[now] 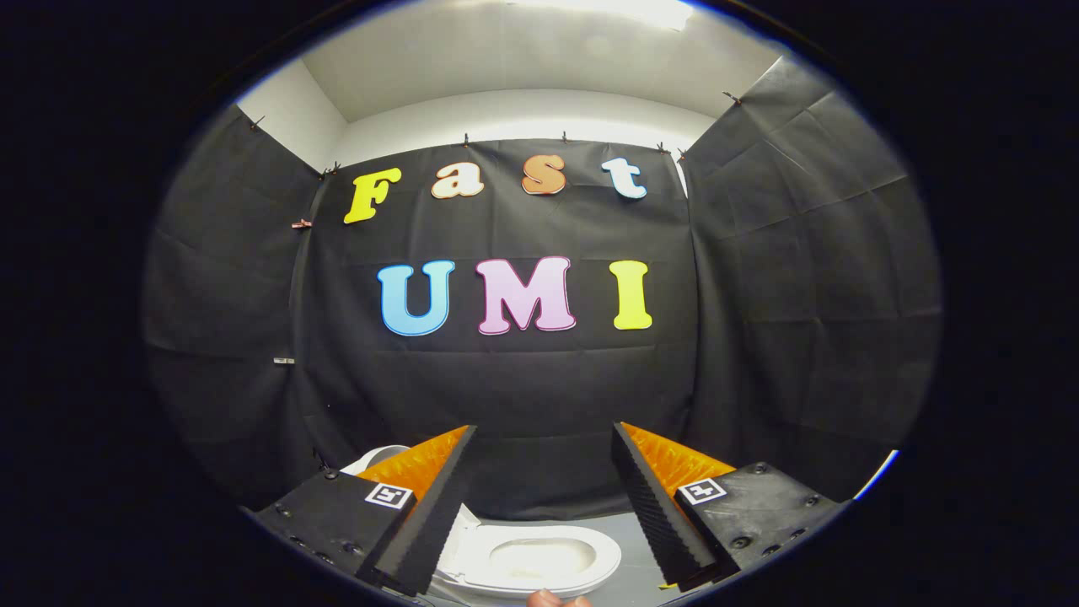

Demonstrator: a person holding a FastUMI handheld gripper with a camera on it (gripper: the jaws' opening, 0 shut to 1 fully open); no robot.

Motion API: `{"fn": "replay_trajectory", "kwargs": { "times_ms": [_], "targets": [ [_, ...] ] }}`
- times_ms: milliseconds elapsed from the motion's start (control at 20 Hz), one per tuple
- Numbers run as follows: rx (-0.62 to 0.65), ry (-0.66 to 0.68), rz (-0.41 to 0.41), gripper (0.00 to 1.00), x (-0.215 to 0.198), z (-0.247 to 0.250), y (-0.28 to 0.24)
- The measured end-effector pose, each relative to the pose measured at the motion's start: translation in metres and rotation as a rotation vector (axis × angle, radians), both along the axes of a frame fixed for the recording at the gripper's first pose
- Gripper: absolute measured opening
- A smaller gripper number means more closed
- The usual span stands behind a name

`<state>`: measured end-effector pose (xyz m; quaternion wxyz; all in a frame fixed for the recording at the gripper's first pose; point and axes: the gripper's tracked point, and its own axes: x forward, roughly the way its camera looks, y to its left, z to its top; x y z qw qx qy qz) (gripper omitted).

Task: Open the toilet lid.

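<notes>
While gripper (544, 438) points level at wall, fingers spread apart, empty, toilet (531, 561) sits low between and beyond them. Bowl looks uncovered; white lid (375, 459) apparently raised behind left finger. Move needs downward tilt.

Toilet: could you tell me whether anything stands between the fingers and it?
Nothing visible does. The gripper has its fingers open and empty, and the toilet lies in the gap just beyond them, its bowl showing. Part of a hand shows at its near rim.
</notes>
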<state>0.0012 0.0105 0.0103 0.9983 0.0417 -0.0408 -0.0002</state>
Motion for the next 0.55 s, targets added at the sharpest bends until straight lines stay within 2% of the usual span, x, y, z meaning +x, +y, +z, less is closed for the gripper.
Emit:
{"fn": "replay_trajectory", "kwargs": {
  "times_ms": [550],
  "targets": [
    [-0.019,0.004,-0.001,0.98,0.0003,-0.0011,0.003]
  ]
}}
